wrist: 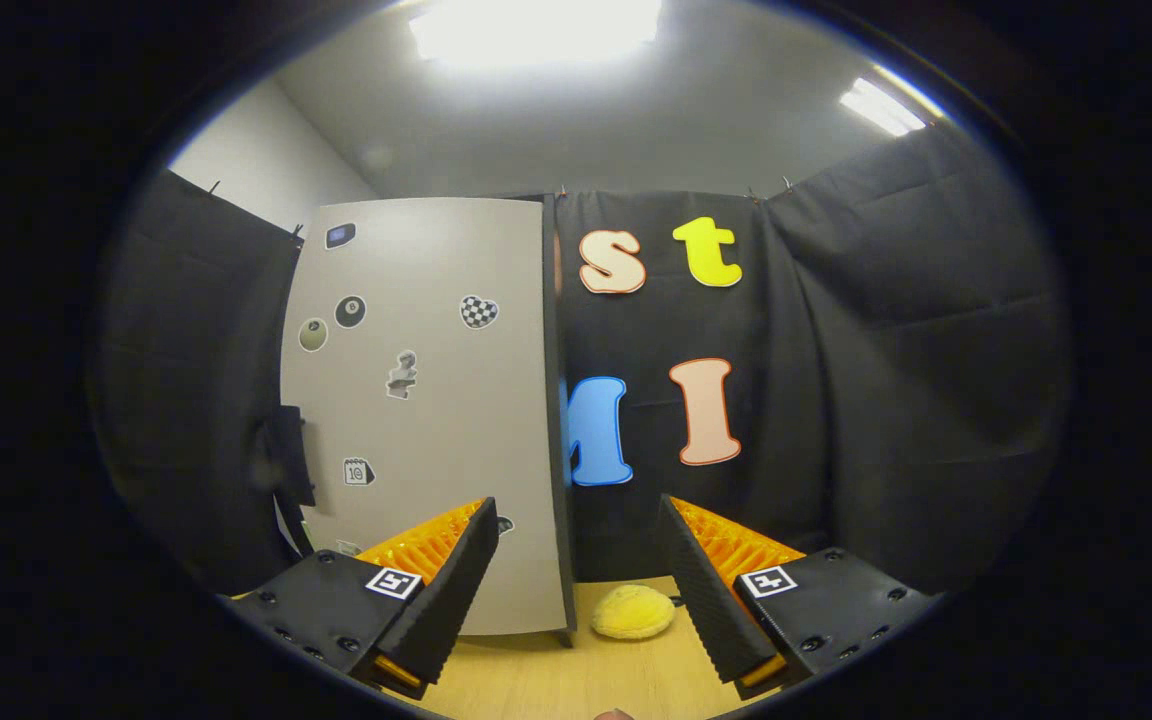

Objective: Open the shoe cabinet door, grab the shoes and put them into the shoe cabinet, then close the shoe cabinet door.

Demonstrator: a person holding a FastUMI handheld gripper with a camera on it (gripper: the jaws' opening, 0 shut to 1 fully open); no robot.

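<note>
Yellow and fluffy, a slipper (633, 612) lies on the wooden tabletop (576, 680) just ahead of the tongs (576, 590), in line with the gap between their two fingers and a little toward the right one. Nothing is held: the fingers stand wide apart, ribbed inner faces turned toward each other, with bare table and the slipper showing between them. Each finger carries a small square marker on its base.

Beyond the left finger rises the pale grey shoe cabinet (426, 400), tall and upright on the table. Its broad flat face, scattered with small stickers (401, 375), looks toward the tongs, and its dark right edge runs down to the tabletop just left of the slipper. The slipper sits near that bottom corner, outside the cabinet; whether it touches the edge cannot be told. A dark fitting (288, 455) shows at the cabinet's left side.

Black cloth hangs behind and to both sides of the cabinet, and ceiling lights (536, 30) glow overhead.
</note>
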